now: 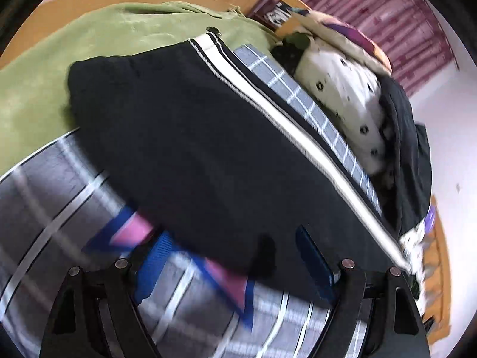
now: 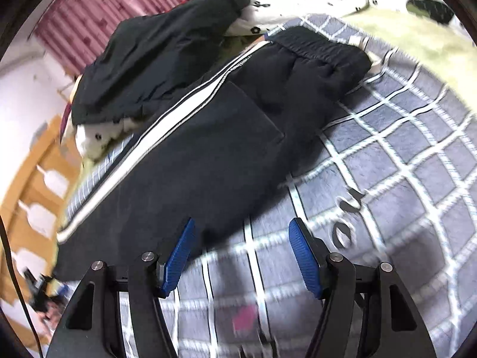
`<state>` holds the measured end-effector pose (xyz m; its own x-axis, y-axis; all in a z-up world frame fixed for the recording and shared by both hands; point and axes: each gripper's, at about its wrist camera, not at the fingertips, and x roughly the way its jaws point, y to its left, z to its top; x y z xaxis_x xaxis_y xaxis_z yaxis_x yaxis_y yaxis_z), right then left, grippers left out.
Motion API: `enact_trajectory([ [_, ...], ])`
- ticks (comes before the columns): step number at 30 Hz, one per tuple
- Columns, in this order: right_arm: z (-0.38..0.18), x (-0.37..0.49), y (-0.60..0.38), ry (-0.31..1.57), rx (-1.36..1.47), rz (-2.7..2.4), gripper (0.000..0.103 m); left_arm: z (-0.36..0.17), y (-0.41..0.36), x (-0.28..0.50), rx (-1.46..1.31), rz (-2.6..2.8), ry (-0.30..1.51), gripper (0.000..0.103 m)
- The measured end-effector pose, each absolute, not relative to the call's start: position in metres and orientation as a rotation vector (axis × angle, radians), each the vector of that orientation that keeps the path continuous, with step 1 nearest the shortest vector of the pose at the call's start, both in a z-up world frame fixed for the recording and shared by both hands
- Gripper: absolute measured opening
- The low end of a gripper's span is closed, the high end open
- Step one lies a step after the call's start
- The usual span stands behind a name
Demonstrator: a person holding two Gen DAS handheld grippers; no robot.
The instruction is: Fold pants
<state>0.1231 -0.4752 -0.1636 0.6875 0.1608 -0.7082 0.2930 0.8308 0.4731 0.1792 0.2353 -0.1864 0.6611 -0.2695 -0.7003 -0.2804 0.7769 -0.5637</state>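
Black pants (image 1: 193,155) with a white side stripe (image 1: 298,125) lie flat on a grey checked blanket (image 1: 59,185). In the right wrist view the pants (image 2: 208,149) show their elastic waistband (image 2: 322,47) at the far end. My left gripper (image 1: 235,256) is open, its blue fingers at the near edge of the pants, one pad over the fabric. My right gripper (image 2: 241,250) is open and empty, its left pad over the pants' near edge, its right pad over the blanket.
A green blanket (image 1: 89,44) covers the bed beyond the pants. A white spotted quilt (image 1: 342,89) and a dark garment (image 2: 155,56) are piled beside the stripe edge. A wooden bed rail (image 2: 26,185) and a pink curtain (image 1: 387,21) border the bed.
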Motion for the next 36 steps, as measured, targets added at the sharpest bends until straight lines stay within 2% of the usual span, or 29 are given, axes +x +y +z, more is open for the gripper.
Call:
enact_trajectory([
  [5, -0.17, 0.176, -0.489, 0.809, 0.615, -0.089, 0.064, -0.187, 0.239, 0.218, -0.696, 0.068, 0.86, 0.06],
  [6, -0.17, 0.189, -0.492, 0.81, 0.618, -0.091, 0.063, -0.187, 0.24, 0.225, -0.692, 0.082, 0.865, 0.052],
  [7, -0.171, 0.199, -0.494, 0.811, 0.619, -0.098, 0.057, -0.187, 0.24, 0.23, -0.678, 0.104, 0.868, 0.046],
  [8, -0.172, 0.209, -0.496, 0.811, 0.621, -0.121, 0.038, -0.186, 0.238, 0.234, -0.647, 0.139, 0.874, 0.029],
  [9, -0.174, 0.218, -0.497, 0.812, 0.62, -0.157, 0.026, -0.185, 0.235, 0.237, -0.615, 0.167, 0.884, 0.018],
  [11, -0.177, 0.223, -0.504, 0.79, 0.673, -0.174, 0.018, -0.176, 0.231, 0.236, -0.577, 0.17, 0.895, 0.011],
  [17, -0.13, 0.187, -0.511, 0.679, 0.724, -0.107, 0.013, -0.113, 0.231, 0.198, -0.535, 0.071, 0.848, 0.01],
  [20, -0.102, 0.158, -0.511, 0.688, 0.662, -0.102, 0.013, -0.103, 0.226, 0.167, -0.445, 0.035, 0.862, 0.01],
  [25, -0.089, 0.085, -0.53, 0.749, 0.581, -0.071, 0.013, -0.121, 0.22, 0.099, -0.421, -0.044, 0.938, 0.01],
  [31, -0.128, 0.008, -0.532, 0.843, 0.471, -0.088, 0.015, -0.157, 0.201, 0.058, -0.305, -0.012, 0.958, 0.013],
  [33, -0.15, 0.002, -0.533, 0.862, 0.481, -0.122, 0.022, -0.164, 0.198, 0.058, -0.286, 0.02, 0.964, 0.018],
  [34, -0.162, -0.003, -0.534, 0.872, 0.485, -0.145, 0.029, -0.166, 0.197, 0.059, -0.281, 0.037, 0.969, 0.02],
  [36, -0.165, -0.013, -0.537, 0.839, 0.506, -0.138, 0.029, -0.163, 0.198, 0.055, -0.262, 0.055, 0.974, 0.036],
])
